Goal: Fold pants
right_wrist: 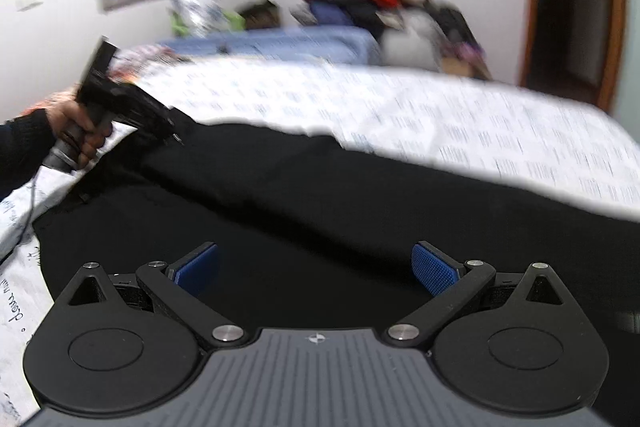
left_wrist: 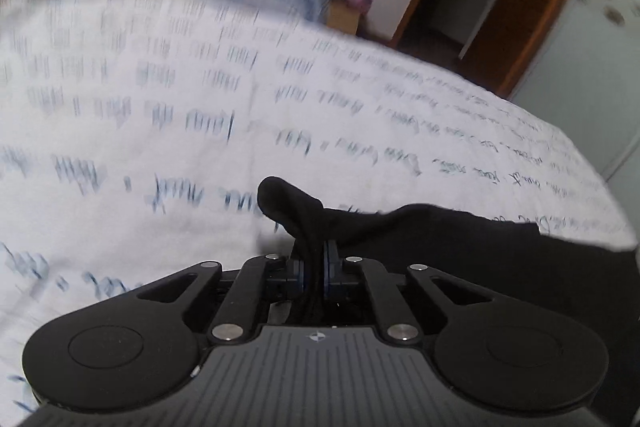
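So the left gripper (left_wrist: 314, 259) has its pads pinched tight on a bunched-up corner of the black pants (right_wrist: 320, 211), with a little nub of fabric poking out past the fingertips, and in the right wrist view you can see that same tool off at the far left, the person's left hand (right_wrist: 82, 131) wrapped around its handle, holding that edge up off the bed sheet (right_wrist: 460, 123). Biggest risk on that side, I'd say: the bite looks like a small wad and not a flat hem, so if the pull gets any tension the cloth could slither out, or it'll drag only one layer and the fold comes out crooked. Moving across, the pants themselves are spread over the near part of the bed, a long dark band running left to right with the printed sheet showing behind it. Both views are smeared with motion blur, so I can't tell seams or which end is the waist, which makes it easy to grab the wrong spot. Over on the right, the right gripper (right_wrist: 316, 269) is spread wide with nothing between its blue pads (right_wrist: 434, 269), hovering over the fabric; whether it touches is hard to say. If it closes too low it could nip the sheet along with the pants and haul both.
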Tool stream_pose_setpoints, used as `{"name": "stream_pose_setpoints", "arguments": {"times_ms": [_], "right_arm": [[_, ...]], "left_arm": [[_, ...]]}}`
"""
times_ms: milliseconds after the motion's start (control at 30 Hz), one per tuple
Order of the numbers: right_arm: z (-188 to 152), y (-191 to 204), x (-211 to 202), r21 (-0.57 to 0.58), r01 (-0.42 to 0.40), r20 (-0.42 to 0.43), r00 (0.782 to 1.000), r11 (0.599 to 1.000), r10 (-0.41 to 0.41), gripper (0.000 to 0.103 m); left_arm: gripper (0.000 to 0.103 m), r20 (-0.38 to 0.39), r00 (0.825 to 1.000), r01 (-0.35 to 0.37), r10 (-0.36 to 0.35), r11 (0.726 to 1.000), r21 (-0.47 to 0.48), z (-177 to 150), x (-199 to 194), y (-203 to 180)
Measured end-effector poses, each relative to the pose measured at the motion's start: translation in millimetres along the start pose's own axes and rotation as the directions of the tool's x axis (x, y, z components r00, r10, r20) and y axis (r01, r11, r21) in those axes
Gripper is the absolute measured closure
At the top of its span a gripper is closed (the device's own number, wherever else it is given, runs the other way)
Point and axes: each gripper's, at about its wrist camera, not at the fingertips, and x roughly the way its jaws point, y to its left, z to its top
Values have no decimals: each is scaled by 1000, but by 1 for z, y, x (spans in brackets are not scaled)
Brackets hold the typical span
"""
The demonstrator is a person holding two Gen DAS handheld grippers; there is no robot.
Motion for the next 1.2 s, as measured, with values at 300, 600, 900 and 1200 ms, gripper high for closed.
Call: {"name": "stream_pose_setpoints", "arguments": {"times_ms": [300, 600, 900, 1200], "right_arm": [[66, -44, 64, -284, -124, -31, 992, 951, 120, 0], [102, -78, 145, -264, -307, -243, 939, 915, 245, 1], [111, -95, 173, -131, -444, -351, 857, 887, 377, 74], [117, -72, 103, -219, -403, -233, 906, 889, 353, 95]], "left_arm": [[95, 375, 914, 86, -156, 977, 195, -25, -116, -39], [95, 489, 844, 124, -220, 967, 221, -43, -143, -55], [94, 490, 844, 119, -218, 967, 226, -47, -141, -55], [94, 495, 850, 135, -181, 983, 127, -45, -156, -40]]}}
